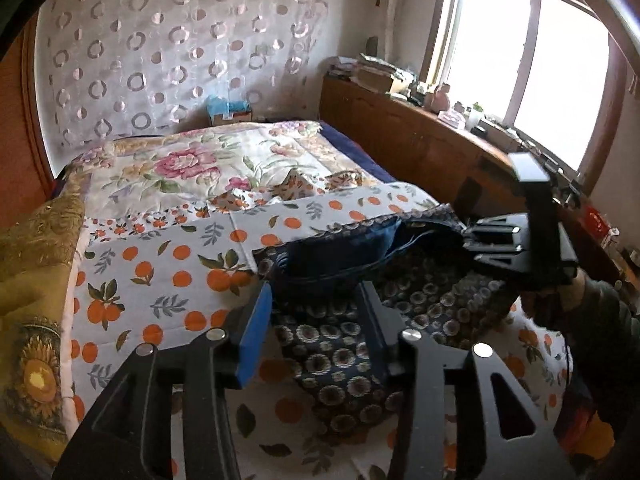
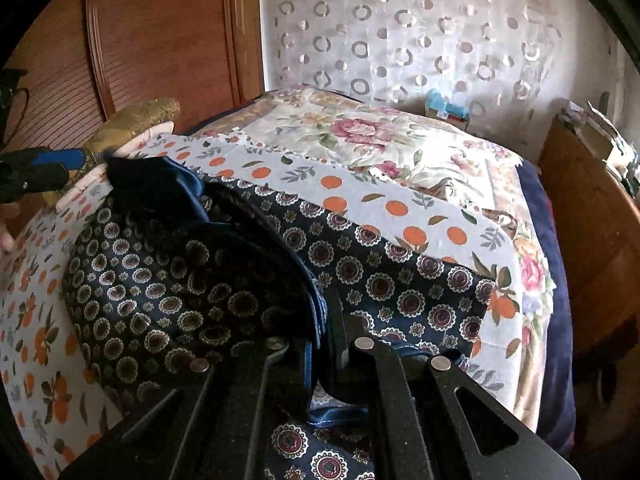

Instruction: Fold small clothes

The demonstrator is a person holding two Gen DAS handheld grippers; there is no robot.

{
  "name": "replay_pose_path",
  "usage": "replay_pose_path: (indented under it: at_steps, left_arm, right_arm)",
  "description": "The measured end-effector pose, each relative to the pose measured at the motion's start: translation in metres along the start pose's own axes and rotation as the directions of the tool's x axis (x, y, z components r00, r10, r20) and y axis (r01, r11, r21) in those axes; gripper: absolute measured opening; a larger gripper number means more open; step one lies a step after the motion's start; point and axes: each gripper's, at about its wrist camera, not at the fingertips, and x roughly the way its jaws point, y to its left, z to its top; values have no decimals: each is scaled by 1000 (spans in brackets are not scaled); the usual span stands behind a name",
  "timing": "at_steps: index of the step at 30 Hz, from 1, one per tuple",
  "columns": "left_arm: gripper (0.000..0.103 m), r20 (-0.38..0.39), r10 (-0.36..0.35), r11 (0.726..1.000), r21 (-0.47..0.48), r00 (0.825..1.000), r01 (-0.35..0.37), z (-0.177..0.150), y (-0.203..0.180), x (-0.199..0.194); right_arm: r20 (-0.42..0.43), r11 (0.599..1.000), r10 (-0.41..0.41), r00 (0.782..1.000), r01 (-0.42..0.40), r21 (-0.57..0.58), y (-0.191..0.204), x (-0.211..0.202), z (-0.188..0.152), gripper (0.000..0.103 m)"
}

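Note:
A small dark navy garment with round flower medallions (image 1: 344, 344) lies on the bed, its waistband lifted and showing a plain blue lining (image 1: 340, 248). My left gripper (image 1: 316, 300) is open, its blue-padded fingers (image 1: 256, 320) standing either side of the waistband's left end. In the right wrist view the garment (image 2: 192, 288) spreads across the bed. My right gripper (image 2: 324, 344) is shut on the garment's blue-edged waistband and holds it raised. The right gripper also shows in the left wrist view (image 1: 492, 240), and the left gripper at the far left of the right wrist view (image 2: 60, 164).
The bed carries an orange-print sheet (image 1: 168, 264) and a floral quilt (image 1: 192, 160). A gold sunflower cushion (image 1: 32, 280) lies at the left. A wooden cabinet (image 1: 420, 144) with clutter runs under the window on the right. A patterned curtain (image 1: 168, 48) hangs behind.

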Motion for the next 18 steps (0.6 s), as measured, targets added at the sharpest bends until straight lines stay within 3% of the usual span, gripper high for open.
replay_pose_path:
  at_steps: [7,10,13,17,18]
  left_arm:
    - [60,-60,29,1000,7,998,-29,-2,16,28]
    - [61,-73,36,999,-7,997,-36,0,24,39]
    - [61,-86,44,999,-12,995,-45,3,30,48]
    - [62,-99,45,999,-15,994,-46,8,35,58]
    - [62,-102,47,999,-17,994,-49,10,36,60]
  right_arm:
    - [21,996,-86,996,86,28,-2,-8,15,5]
    - [20,993,-106,994,105,48,-4,-10,20,6]
    - [60,992,-123,991,122,35,1,-17,20,17]
    - [62,992,-119,991,116,57,1,-20,21,53]
    - [66,991,-120,991,116,65,-1,-21,22,57]
